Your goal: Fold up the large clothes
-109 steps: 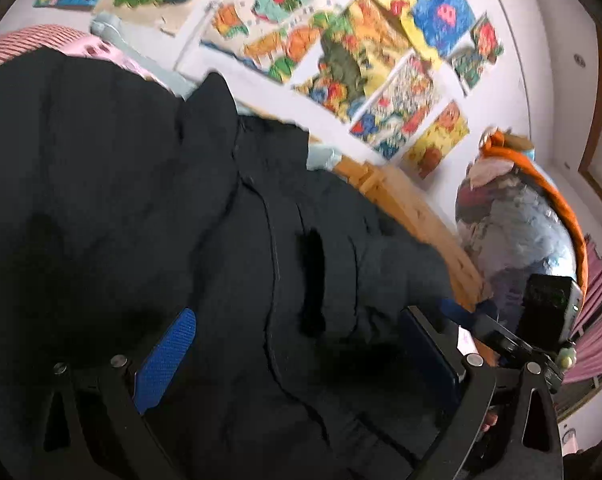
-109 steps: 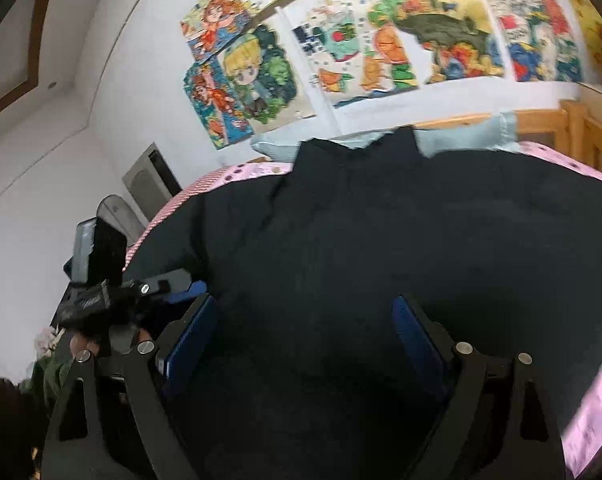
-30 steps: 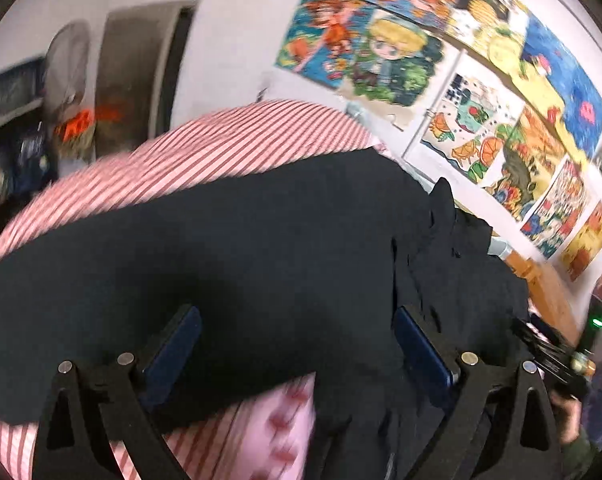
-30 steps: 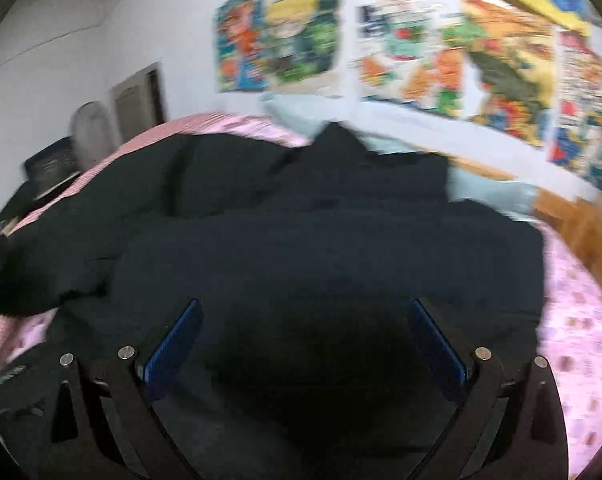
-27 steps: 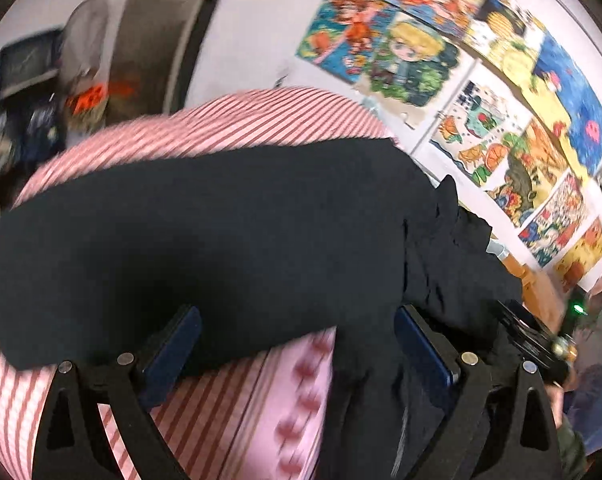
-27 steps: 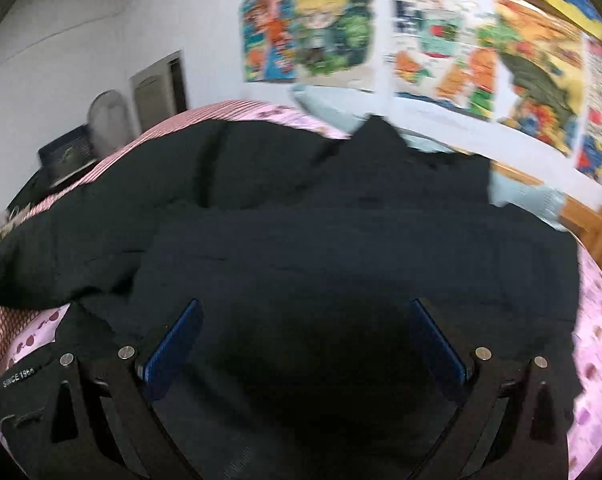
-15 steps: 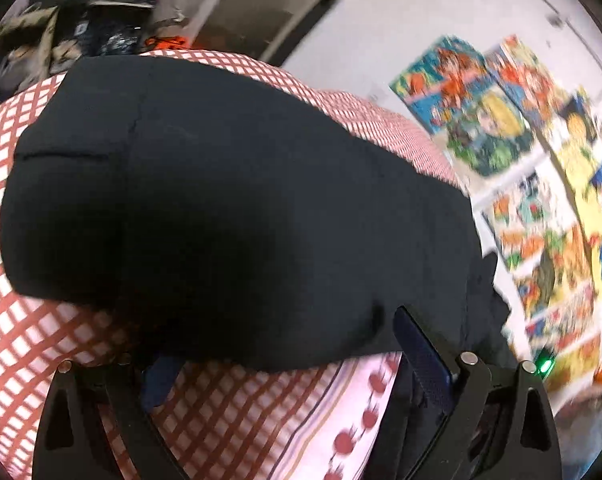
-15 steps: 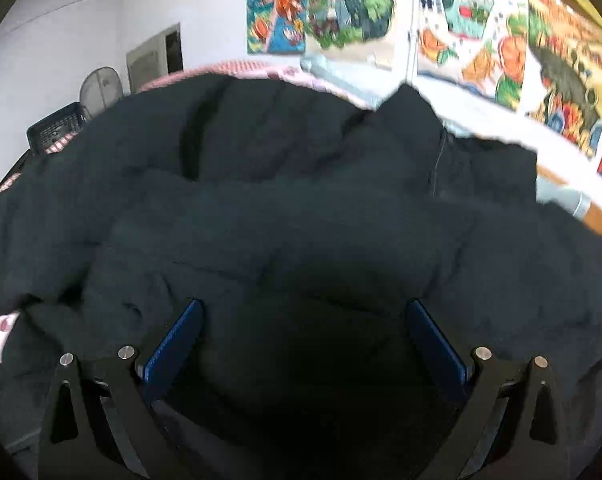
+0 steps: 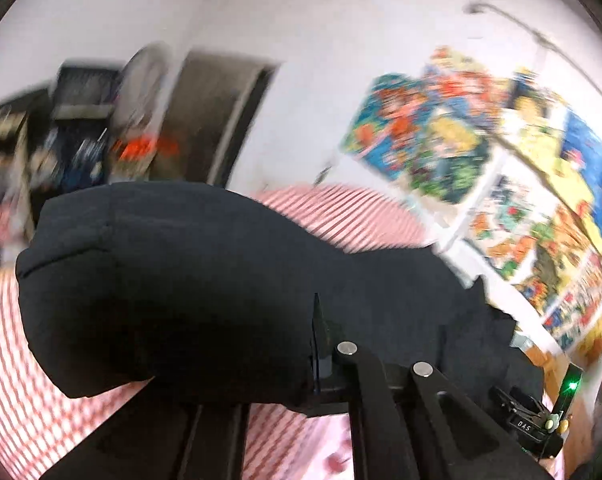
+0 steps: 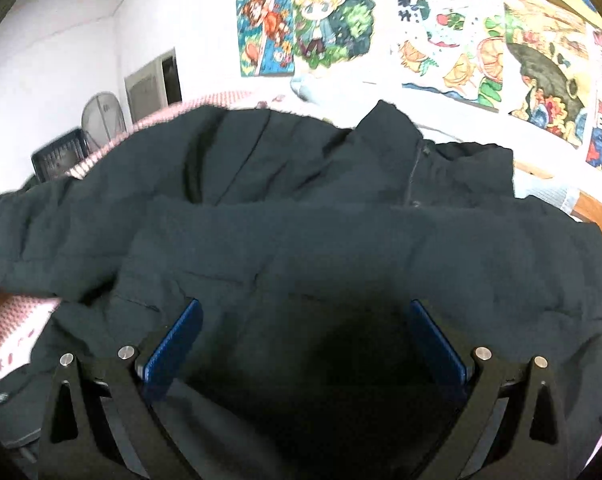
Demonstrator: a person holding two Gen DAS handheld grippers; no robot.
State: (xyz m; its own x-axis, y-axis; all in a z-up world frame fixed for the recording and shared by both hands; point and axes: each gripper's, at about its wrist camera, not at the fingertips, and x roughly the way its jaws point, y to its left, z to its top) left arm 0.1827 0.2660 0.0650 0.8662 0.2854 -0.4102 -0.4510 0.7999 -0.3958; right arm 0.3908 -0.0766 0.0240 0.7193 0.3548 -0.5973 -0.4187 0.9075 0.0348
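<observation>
Jacket (image 10: 341, 240), dark, padded, spread across pink-and-white bedding (image 9: 5, 360) on a bed, collar (image 10: 389, 128) toward the far wall with its posters (image 10: 329, 20).

Far left, in the left wrist view: sleeve (image 9: 161, 288) stretched out over the striped cover, cuff end at the left, thick and rounded, running rightward into the body of the garment. Left gripper (image 9: 321, 360) clamped on the near edge of that sleeve, jaws drawn nearly together with only a thin pinch of fabric between them. View blurred, so depth of the bite hard to judge.

Middle and right, in the right wrist view: right gripper (image 10: 301, 340) low over the near hem, fingers (image 10: 177, 332) spread wide, blue pads clear on either side, nothing gripped. Whether the tips touch the cloth cannot be told.

Long axis of the jacket: near hem to far collar, roughly straight away from the right gripper. Sleeve axis crosswise to that, pointing left.

Step in hand, by judgement: bringing the left sleeve in across the body. Best done by lifting just enough to clear the bedding, carrying the cuff rightward in one smooth arc, laying it flat along the chest without twisting. Worth steadying the hem with the open right gripper so the bulky body does not drag along. Thin pinch on padded fabric likely to slip if pulled hard.
</observation>
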